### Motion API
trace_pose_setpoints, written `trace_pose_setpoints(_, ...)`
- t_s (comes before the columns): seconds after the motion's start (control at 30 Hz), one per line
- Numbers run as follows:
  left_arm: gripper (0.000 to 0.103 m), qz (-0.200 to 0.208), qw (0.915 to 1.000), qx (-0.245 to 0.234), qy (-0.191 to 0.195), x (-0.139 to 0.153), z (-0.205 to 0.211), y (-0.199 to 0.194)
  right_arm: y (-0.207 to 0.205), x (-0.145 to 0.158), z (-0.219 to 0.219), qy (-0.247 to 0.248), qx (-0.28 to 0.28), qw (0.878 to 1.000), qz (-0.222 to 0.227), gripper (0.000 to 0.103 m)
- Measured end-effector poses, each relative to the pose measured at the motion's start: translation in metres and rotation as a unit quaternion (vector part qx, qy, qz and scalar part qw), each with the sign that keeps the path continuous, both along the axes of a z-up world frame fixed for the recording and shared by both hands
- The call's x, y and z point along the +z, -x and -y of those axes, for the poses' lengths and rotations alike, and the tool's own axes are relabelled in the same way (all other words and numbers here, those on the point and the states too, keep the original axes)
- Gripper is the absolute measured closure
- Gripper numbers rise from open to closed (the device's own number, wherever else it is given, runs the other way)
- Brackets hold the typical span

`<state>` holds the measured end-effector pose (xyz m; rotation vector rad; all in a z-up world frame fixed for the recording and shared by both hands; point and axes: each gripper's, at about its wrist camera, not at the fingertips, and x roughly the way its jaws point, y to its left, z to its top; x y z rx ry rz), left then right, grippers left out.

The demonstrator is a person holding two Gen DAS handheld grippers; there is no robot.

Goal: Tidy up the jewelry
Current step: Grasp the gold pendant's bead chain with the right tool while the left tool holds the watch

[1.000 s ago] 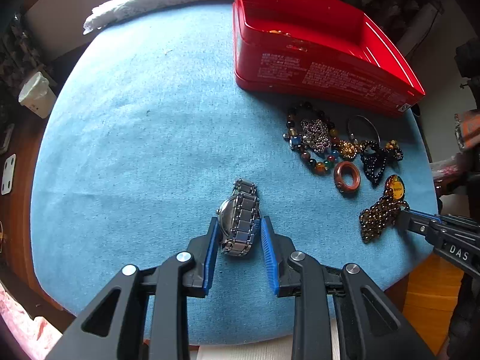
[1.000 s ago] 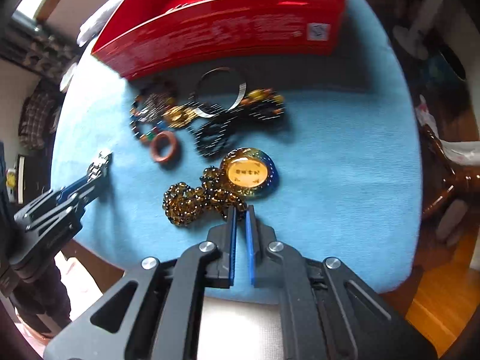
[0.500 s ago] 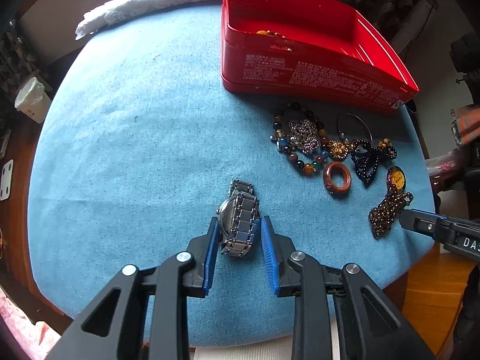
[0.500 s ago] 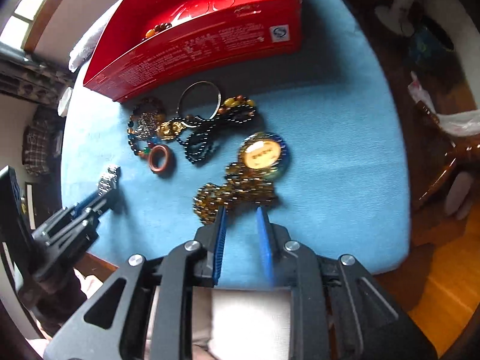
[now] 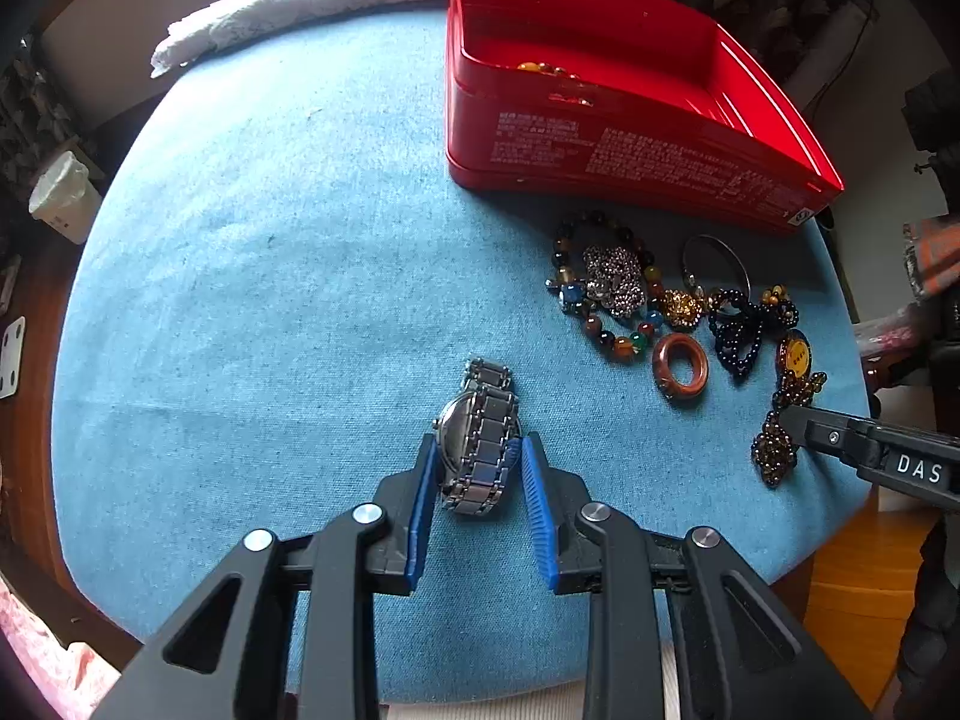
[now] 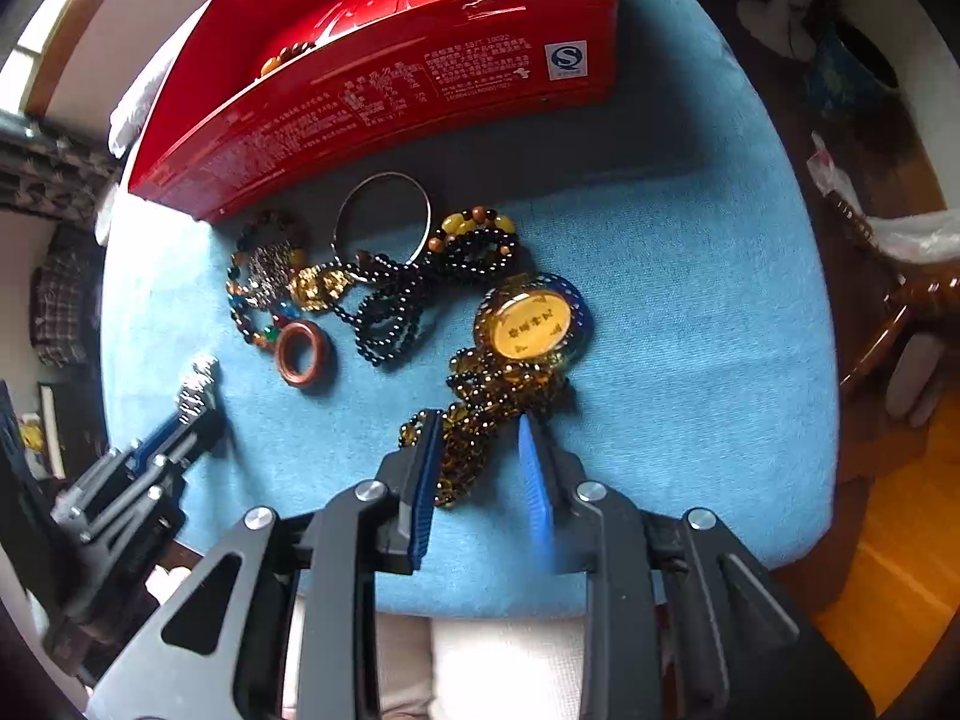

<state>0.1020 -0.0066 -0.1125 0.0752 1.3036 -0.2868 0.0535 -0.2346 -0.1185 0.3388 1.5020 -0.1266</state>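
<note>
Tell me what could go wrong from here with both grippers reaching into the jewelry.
1. The right gripper straddles only part of the amber bead necklace with the yellow oval pendant; lifting may drag the pendant into the black bead strand beside it.
2. The left gripper brackets the silver metal-link watch, lying on its side; closing on it could make it twist or slip.
3. The red rectangular tin has tall walls; a dangling strand could catch the rim.
</note>
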Motion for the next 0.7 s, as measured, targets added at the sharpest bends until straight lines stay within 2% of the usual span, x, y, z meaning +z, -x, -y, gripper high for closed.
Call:
trace_pose_setpoints(0.1, 0.075, 0.001, 1.0000, -0.001, -0.003, -0.001, 0.001, 0.001, 0.006, 0.005, 0.001, 0.034, 0.019, 0.999, -0.005, 0.081)
trace_pose_setpoints(0.2, 0.075, 0.001, 1.0000, -0.001, -0.003, 0.000, 0.003, 0.001, 0.012, 0.007, 0.008, 0.039, 0.014, 0.999, -0.010, 0.077)
trace_pose_setpoints(0.27, 0.075, 0.002, 1.0000, -0.002, -0.005, -0.001, 0.006, 0.001, 0.014, 0.007, 0.017, 0.031, -0.009, 0.999, -0.011, 0.063)
trace_pose_setpoints(0.43, 0.075, 0.004, 1.0000, -0.003, -0.008, 0.000, 0.013, 0.000, 0.013, 0.000, 0.028, 0.014, -0.032, 0.999, -0.008, 0.062)
trace_pose_setpoints(0.57, 0.075, 0.007, 0.9999, -0.003, -0.011, -0.002, 0.017, -0.003, 0.010, -0.003, 0.033, 0.019, -0.041, 0.999, 0.000, 0.062)
trace_pose_setpoints(0.67, 0.075, 0.005, 0.9999, -0.001, -0.010, -0.002, 0.018, -0.006, 0.008, -0.005, 0.039, -0.022, -0.071, 0.997, 0.002, 0.056)
trace_pose_setpoints(0.7, 0.075, 0.005, 1.0000, 0.000, -0.009, -0.002, 0.018, -0.006, 0.007, -0.004, 0.040, -0.021, -0.071, 0.997, 0.002, 0.056)
